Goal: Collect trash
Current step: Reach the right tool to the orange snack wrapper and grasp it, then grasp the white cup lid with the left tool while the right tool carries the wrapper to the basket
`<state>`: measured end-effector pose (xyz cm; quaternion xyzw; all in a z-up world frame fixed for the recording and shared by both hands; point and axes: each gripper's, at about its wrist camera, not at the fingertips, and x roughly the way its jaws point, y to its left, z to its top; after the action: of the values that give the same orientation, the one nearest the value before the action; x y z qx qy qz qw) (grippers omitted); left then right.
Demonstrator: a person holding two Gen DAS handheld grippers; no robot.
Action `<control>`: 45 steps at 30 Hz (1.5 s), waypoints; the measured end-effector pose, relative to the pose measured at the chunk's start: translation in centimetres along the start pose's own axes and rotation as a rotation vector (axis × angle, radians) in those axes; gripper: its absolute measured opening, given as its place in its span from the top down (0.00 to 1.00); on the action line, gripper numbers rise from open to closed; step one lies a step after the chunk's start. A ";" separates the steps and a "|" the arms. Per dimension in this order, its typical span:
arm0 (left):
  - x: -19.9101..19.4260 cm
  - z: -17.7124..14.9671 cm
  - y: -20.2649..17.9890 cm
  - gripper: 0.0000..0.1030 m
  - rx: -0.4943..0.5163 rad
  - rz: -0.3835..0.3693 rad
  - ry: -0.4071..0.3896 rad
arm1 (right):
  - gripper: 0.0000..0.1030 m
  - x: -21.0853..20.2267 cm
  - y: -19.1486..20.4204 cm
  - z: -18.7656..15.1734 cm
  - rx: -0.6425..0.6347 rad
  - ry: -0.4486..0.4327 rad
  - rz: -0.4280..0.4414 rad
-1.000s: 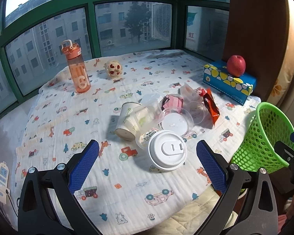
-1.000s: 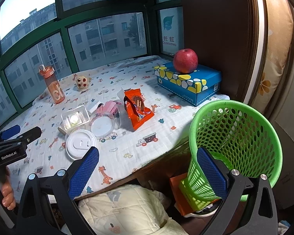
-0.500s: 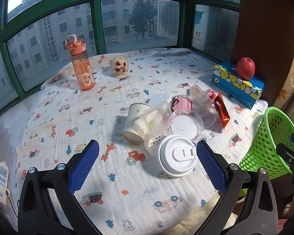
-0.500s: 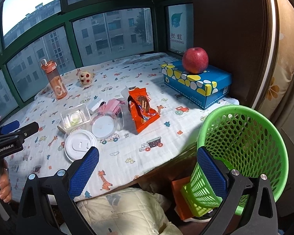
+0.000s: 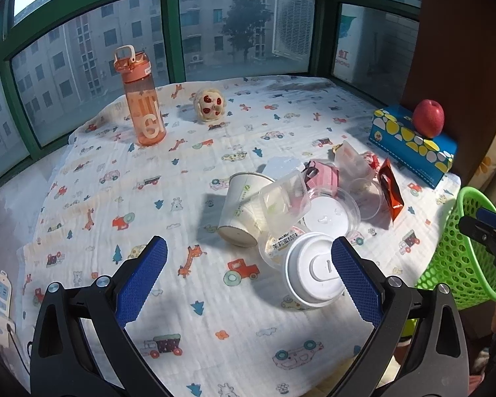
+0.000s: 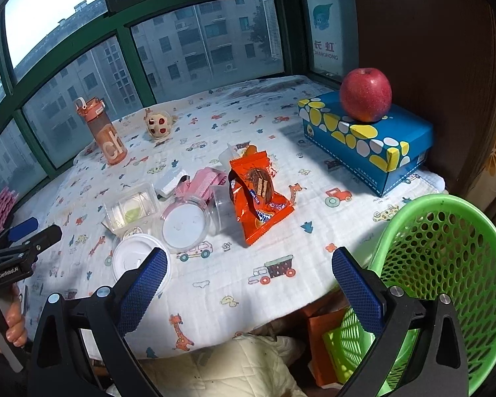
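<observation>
A heap of trash lies on the printed cloth: a tipped paper cup [image 5: 239, 206], a white lidded cup [image 5: 314, 269] [image 6: 137, 261], clear plastic containers [image 5: 330, 213] [image 6: 185, 223], a pink wrapper [image 5: 325, 175] and an orange snack bag [image 6: 259, 198] [image 5: 392, 190]. A green mesh basket [image 6: 446, 264] [image 5: 463, 258] stands off the table's right edge. My left gripper [image 5: 248, 281] is open and empty, just short of the white lidded cup. My right gripper [image 6: 249, 284] is open and empty, above the table's front edge, left of the basket.
An orange water bottle [image 5: 142, 99] and a small plush toy [image 5: 210, 104] stand at the back. A red apple [image 6: 365, 94] rests on a blue tissue box [image 6: 363, 139] at the right. A cream quilt [image 6: 234, 364] lies below the table edge.
Both grippers have moved forward toward the table; the trash heap looks nearer in both views. Nothing was picked up.
</observation>
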<state>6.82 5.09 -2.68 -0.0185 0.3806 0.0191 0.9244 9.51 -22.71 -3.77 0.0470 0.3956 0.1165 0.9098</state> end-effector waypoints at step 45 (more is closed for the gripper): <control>6.6 -3.1 -6.2 0.08 0.195 -0.153 0.136 | 0.76 11.8 -3.9 6.7 0.188 0.113 0.150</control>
<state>9.63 -1.07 -9.44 0.0411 0.4400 -0.0899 0.8925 22.87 -23.49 -8.24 0.1550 0.4509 0.1493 0.8662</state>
